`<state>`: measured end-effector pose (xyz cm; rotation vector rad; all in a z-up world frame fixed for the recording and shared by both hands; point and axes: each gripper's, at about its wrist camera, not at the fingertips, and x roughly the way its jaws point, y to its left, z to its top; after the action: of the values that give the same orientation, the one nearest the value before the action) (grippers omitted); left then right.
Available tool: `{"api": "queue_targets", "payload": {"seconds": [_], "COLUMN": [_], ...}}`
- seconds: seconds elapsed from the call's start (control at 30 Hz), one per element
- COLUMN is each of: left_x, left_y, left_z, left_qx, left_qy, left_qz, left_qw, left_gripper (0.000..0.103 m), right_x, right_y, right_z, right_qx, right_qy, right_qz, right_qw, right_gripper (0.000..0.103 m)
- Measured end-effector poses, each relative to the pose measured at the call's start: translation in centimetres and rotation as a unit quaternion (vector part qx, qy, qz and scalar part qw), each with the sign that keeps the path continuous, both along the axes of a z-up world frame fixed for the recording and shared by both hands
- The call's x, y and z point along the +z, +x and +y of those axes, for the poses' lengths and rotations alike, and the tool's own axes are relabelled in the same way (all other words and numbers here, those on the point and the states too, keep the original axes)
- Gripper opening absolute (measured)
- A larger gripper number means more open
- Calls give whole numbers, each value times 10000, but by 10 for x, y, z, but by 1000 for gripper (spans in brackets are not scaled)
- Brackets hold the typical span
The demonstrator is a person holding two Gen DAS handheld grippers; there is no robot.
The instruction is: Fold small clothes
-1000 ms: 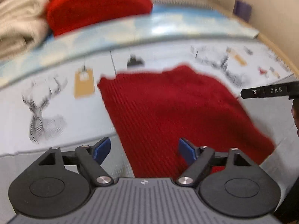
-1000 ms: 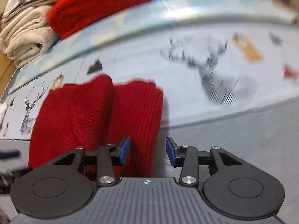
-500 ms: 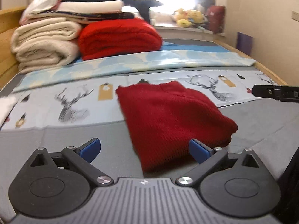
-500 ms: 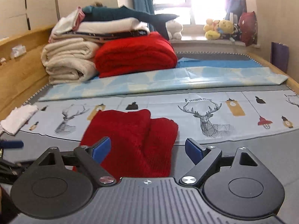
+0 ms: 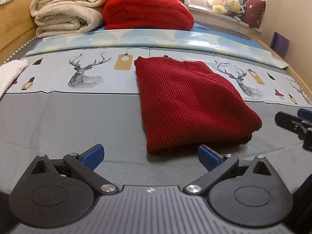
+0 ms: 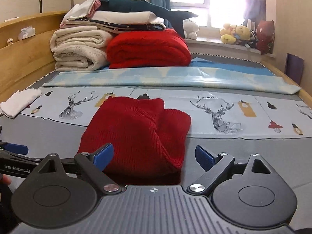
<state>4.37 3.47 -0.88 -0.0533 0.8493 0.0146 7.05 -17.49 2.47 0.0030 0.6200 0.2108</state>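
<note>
Left wrist view: the red sweater (image 5: 191, 105) lies folded into a thick rectangle on the bed (image 5: 68, 120), half on the grey sheet and half on the deer-print cloth (image 5: 85, 74). The left gripper (image 5: 151, 157) hangs just short of its near edge, fingers spread wide and holding nothing. The fold looks finished or nearly so; at most a tidy-up or moving it to the stack (image 5: 109, 9) at the head of the bed seems left. Bare sheet spreads to the left, while the right gripper's tip pokes in at the far right.

Right wrist view: the right gripper (image 6: 154, 156) is released too, empty, its fingers straddling the sweater's near end. The right fold sits a little raised and uneven. A white cloth (image 6: 19, 101) waits near the bed's left edge, possibly next. Open room lies to the right.
</note>
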Motion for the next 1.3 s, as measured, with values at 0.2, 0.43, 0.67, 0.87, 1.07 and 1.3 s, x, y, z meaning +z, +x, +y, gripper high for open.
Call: {"api": "queue_targets", "payload": {"seconds": [0.2,0.43,0.67,0.87,1.07,1.3], "left_x": [3,3,-4,-5,-6,-6], "left_y": [2,1,13,15,15,14], "left_z": [-9,-14,-7,-8,-8,-11], "left_qx": [-41,-49,54,-23,-18,-71], "left_qy": [55,27,-25,-9,-45,-55], "left_qz": [-46,-137,-37,-32,-4,19], "left_qw": [10000,9999,10000,10000,10000,10000], "left_gripper": [102,102,102,102,102,102], "right_x": [-6,-4,-15,-18,-19,-18], "right_y": [3,10,17,20,19,18], "right_z": [3,-6,-8,-4,-1,-2], "right_qx": [7,-271,-307,-206,-121,-56], "right_qy": [-164,256,296,216,169,190], "right_qz": [80,300,514,594,597,615], "right_qw": [9998,9989,9978,9978,9980,9979], "right_gripper": [96,97,97,97,97,97]}}
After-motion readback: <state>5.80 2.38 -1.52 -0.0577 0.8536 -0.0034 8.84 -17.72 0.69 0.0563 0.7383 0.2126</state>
